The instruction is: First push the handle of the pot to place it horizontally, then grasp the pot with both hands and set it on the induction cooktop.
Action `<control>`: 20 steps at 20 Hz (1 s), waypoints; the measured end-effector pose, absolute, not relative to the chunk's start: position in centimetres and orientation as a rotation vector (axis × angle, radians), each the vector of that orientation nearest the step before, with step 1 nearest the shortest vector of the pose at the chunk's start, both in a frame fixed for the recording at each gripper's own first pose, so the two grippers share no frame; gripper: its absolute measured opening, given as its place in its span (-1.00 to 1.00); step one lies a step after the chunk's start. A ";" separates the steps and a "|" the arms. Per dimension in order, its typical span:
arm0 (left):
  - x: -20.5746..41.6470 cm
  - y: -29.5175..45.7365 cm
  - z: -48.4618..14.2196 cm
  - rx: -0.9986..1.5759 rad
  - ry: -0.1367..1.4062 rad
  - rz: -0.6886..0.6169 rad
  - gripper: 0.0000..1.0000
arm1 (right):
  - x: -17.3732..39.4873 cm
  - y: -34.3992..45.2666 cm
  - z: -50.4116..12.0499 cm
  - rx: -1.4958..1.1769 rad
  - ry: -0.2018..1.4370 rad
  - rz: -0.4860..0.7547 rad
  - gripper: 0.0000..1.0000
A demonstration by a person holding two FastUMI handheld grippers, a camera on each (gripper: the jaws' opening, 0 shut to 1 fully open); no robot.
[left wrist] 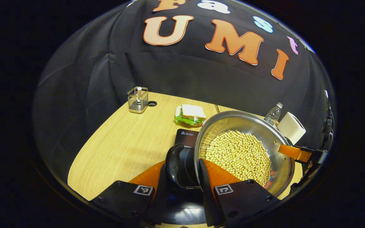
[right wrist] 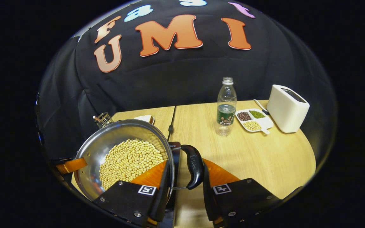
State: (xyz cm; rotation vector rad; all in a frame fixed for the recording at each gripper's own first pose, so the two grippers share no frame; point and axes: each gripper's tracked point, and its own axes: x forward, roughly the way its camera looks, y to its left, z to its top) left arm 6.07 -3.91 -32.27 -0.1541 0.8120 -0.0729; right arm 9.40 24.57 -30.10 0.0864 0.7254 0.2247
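The pot [left wrist: 244, 148], heaped with pale beans [left wrist: 239, 155], hangs between the two grippers — one at each side handle, so the line from handle to handle runs straight from one hand to the other. In the left gripper view the left gripper [left wrist: 182, 186] has its fingers either side of the black side handle [left wrist: 176, 164], closed in on it as far as I can judge, with the pot's rim just to its right. In the right gripper view the right gripper [right wrist: 184, 186] holds the opposite black handle [right wrist: 193, 166] the same way, the pot lying to its left. The far gripper [left wrist: 299, 153] shows across the pot.

The pot looks lifted and slightly tilted. The dark cooktop [left wrist: 185, 136] lies on the table [left wrist: 122, 148] just under and beyond the pot's far rim — so the coming move is probably short: forward and down, both hands moving evenly to keep the beans level. Neither hand is nearer; they share the load.
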 end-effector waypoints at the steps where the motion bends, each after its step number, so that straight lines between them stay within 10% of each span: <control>1: 6.1 -3.4 -32.7 -0.154 0.818 -0.066 0.18 | 9.1 25.0 -30.5 0.086 0.736 0.231 0.00; 16: 5.9 -2.6 -33.8 -0.150 0.901 -0.066 0.08 | 8.5 25.8 -33.2 0.081 0.781 0.227 0.07; 20: 5.8 -2.7 -33.5 -0.142 0.891 -0.057 0.49 | 8.8 25.7 -31.2 0.107 0.725 0.233 0.23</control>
